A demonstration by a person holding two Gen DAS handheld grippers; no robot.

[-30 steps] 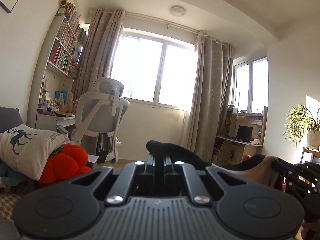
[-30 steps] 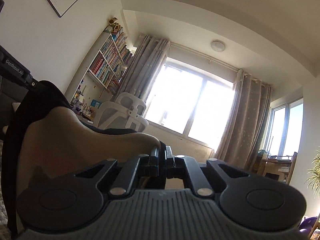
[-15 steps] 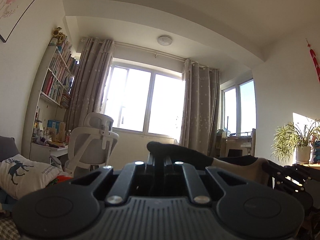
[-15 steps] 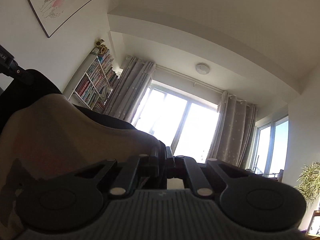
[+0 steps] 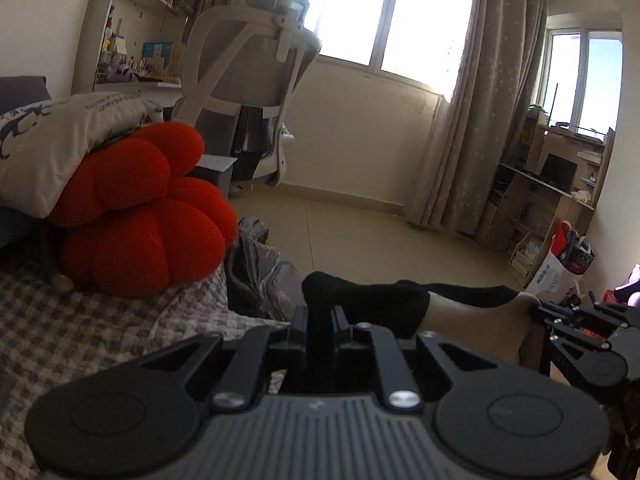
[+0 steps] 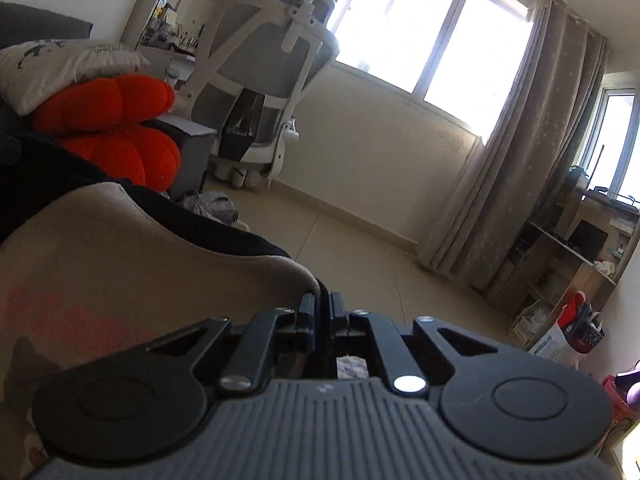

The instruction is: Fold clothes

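Black-and-tan cloth, the garment [image 5: 472, 312], is stretched between the two tools above the checked bedspread [image 5: 100, 320], right of the red cushion [image 5: 136, 216]. A second ago both cameras looked up at window and ceiling; now they have tipped down to floor and bed, so I judge the garment is being lowered for laying out. The left gripper [image 5: 320, 314] is clamped tight on a black edge; the right gripper [image 6: 325, 304] is pinched closed on the cloth where tan meets black trim. The garment's long axis runs across from one gripper to the other, its held edge pointing away from the cushion toward the curtains [image 5: 480, 92]
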